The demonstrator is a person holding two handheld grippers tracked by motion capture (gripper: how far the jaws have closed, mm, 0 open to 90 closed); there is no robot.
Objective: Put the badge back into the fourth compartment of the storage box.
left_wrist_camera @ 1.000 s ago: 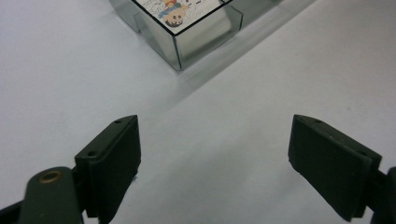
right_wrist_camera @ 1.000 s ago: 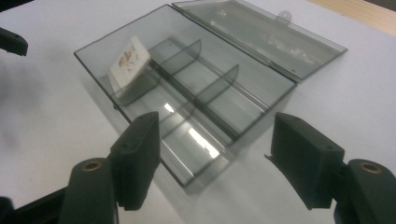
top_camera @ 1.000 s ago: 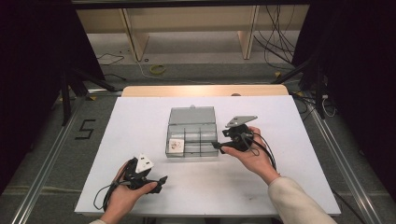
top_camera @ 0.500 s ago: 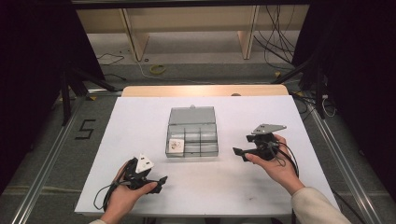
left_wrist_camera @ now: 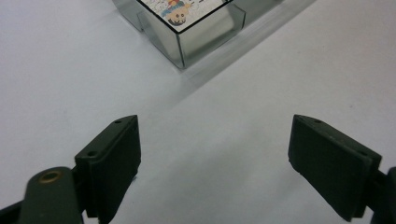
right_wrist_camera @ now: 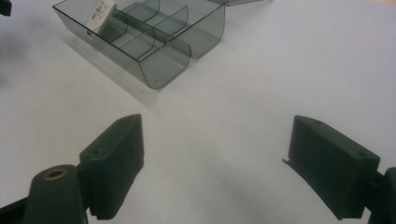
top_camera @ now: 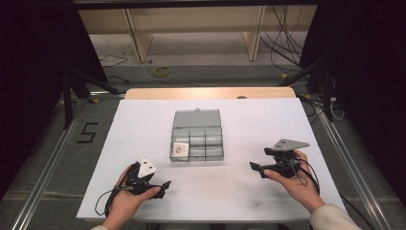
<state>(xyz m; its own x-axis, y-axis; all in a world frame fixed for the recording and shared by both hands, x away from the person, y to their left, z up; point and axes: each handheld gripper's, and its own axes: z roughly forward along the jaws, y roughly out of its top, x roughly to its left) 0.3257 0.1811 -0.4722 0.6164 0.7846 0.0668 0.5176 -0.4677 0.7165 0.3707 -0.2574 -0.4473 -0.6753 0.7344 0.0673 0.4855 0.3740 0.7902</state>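
A clear grey compartment box [top_camera: 205,145] stands in the middle of the white table [top_camera: 258,120], its lid [top_camera: 197,118] folded open toward the far side. A small white card with a cartoon picture [top_camera: 181,149] lies in the front-left compartment. My left gripper [top_camera: 163,188] rests low at the front left, open and empty, pointing right. The box corner [left_wrist_camera: 187,42] and the card [left_wrist_camera: 180,9] lie ahead of my left gripper [left_wrist_camera: 215,140]. My right gripper [top_camera: 259,159] is open and empty, held right of the box. From my right gripper [right_wrist_camera: 217,140] the box [right_wrist_camera: 154,42] and card [right_wrist_camera: 102,9] lie ahead to the left.
A wooden strip [top_camera: 210,92] borders the table's far edge. Metal rails [top_camera: 344,158] run along both sides. Cables [top_camera: 287,43] and wooden posts [top_camera: 136,33] lie on the floor beyond. A "5" marker [top_camera: 87,132] sits on the floor at the left.
My right gripper has drawn away from the box's right side, moving right and toward the table's front. The left gripper has stayed put.
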